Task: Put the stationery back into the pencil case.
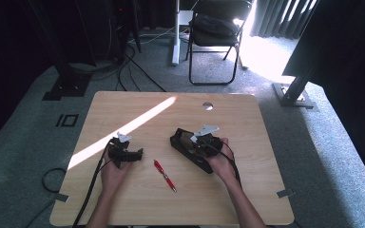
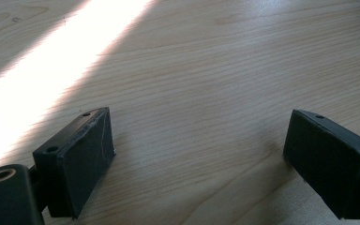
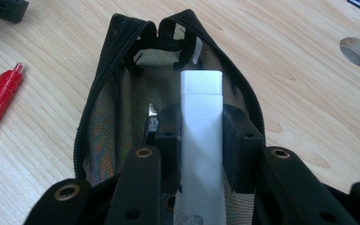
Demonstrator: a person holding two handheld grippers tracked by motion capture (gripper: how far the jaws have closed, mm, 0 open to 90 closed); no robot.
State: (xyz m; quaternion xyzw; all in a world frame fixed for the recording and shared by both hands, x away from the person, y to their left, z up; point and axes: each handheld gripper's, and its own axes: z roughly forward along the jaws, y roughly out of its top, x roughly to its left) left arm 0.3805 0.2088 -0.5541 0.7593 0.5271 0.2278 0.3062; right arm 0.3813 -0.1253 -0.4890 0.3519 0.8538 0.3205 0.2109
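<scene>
Counted on the table point(image 1: 247, 199): one black zip pouch point(image 3: 98, 126), open; one white stick point(image 3: 201, 140) over its mouth; one red pen point(image 1: 165, 175), left of the pouch; two grippers, left gripper point(image 1: 132, 155), right gripper point(image 1: 193, 142).

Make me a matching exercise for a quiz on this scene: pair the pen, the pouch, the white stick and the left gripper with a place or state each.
1. red pen
2. black pouch
3. white stick
4. left gripper

a. clamped by the right gripper
b. unzipped
c. open above bare table
d. lying between the two hands

Pairs: 1-d, 2-b, 3-a, 4-c
</scene>
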